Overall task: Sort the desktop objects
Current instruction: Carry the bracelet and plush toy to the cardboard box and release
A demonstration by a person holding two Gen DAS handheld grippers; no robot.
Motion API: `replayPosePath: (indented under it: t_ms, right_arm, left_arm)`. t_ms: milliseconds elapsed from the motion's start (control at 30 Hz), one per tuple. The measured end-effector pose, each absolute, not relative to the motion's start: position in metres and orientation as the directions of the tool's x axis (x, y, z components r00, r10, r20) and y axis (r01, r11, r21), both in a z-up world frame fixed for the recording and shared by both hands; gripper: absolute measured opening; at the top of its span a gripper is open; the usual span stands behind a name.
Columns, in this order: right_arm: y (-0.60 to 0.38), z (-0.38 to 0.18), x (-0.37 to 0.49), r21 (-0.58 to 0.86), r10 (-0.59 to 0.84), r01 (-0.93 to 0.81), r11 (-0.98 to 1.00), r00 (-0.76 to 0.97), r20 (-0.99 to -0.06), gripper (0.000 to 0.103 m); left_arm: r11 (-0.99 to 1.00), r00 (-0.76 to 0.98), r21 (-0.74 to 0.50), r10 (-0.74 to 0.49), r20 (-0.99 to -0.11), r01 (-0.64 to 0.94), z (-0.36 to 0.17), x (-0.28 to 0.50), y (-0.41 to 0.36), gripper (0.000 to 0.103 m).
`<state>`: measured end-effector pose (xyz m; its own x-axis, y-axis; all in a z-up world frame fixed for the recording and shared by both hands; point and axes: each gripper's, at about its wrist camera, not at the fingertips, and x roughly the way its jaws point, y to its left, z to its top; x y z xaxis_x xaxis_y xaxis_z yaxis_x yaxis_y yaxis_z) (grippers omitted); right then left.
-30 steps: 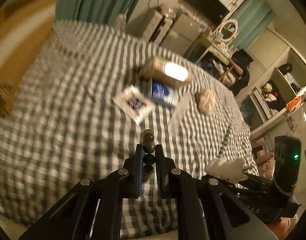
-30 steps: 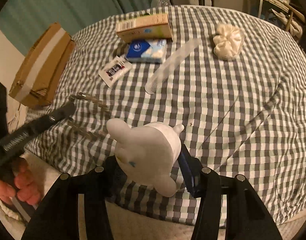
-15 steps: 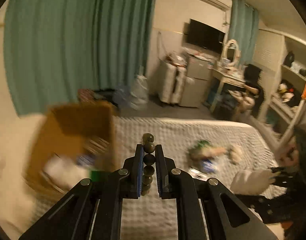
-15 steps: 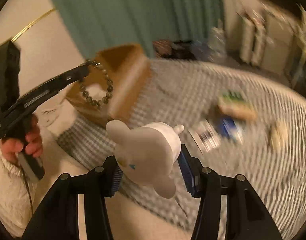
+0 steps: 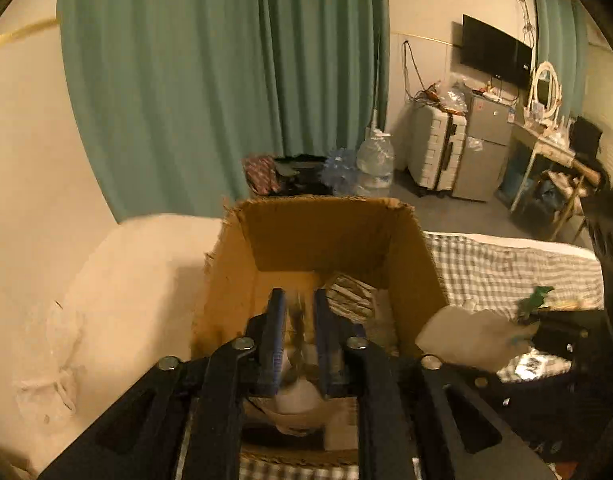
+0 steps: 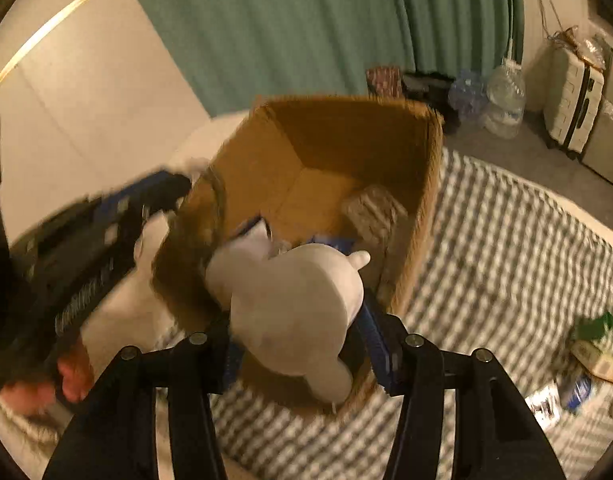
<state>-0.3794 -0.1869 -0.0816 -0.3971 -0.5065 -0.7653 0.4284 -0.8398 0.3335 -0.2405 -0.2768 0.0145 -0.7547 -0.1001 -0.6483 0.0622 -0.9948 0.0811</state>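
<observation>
An open cardboard box (image 5: pixel 322 202) stands at the table's edge. My left gripper (image 5: pixel 298 300) hangs above its inside with its jaws opening. A blurred streak of dark beads, the bracelet (image 5: pixel 296 320), shows between the blue pads, which no longer pinch it. My right gripper (image 6: pixel 298 312) is over the near corner of the same box (image 6: pixel 346 128), jaws opening. A white plush toy (image 6: pixel 290 280) sits loosely between them, and a dark gap shows at the right pad (image 6: pixel 372 332). The same plush (image 5: pixel 466 336) also shows in the left wrist view.
A patterned packet (image 5: pixel 350 296) lies in the box. The checked tablecloth (image 6: pixel 506 260) carries a green-topped carton (image 6: pixel 594 344), a blue pack (image 6: pixel 574 392) and a sachet (image 6: pixel 544 402). A pale cushion (image 5: pixel 126 300) lies left of the box; a water bottle (image 5: pixel 374 164) and a suitcase (image 5: pixel 436 152) stand behind.
Both grippers swung from over the table to above the box. The left jaws parted from the bead bracelet. The right jaws widened around the plush toy.
</observation>
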Motion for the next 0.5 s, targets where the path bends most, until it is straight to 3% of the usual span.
replayPosePath:
  t_ms: [33,100,133,400,500]
  right_arm:
    - [-0.183,-0.081,-0.384,0.373,-0.532,0.409,-0.833,-0.404,-0.745,0.080]
    - [-0.174,-0.079,-0.391,0.397,-0.537,0.379,-0.836,-0.414,-0.735,0.083]
    - [-0.170,-0.076,-0.393,0.411,-0.540,0.362,-0.836,-0.414,-0.733,0.084]
    - [-0.078,-0.046,-0.323,0.370,-0.480,0.307,-0.877,-0.607,-0.633,0.084]
    - [-0.026,-0.031,-0.274,0.298,-0.371,0.236,-0.925,-0.732,-0.572,0.084]
  left_arm:
    - [-0.990,-0.764,0.115,-0.136,-0.631,0.081,0.016,-0.241,-0.275,0.054]
    - [-0.983,-0.788,0.141,-0.178,-0.589,0.116,0.019,-0.237,-0.277,0.077]
    - [-0.984,-0.799,0.131,-0.172,-0.576,0.117,0.023,-0.234,-0.279,0.082]
    - [-0.984,-0.855,0.126,-0.175,-0.489,0.129,0.053,-0.192,-0.244,0.082]
    - [-0.994,-0.895,0.076,-0.105,-0.434,0.080,0.069,-0.169,-0.212,0.095]
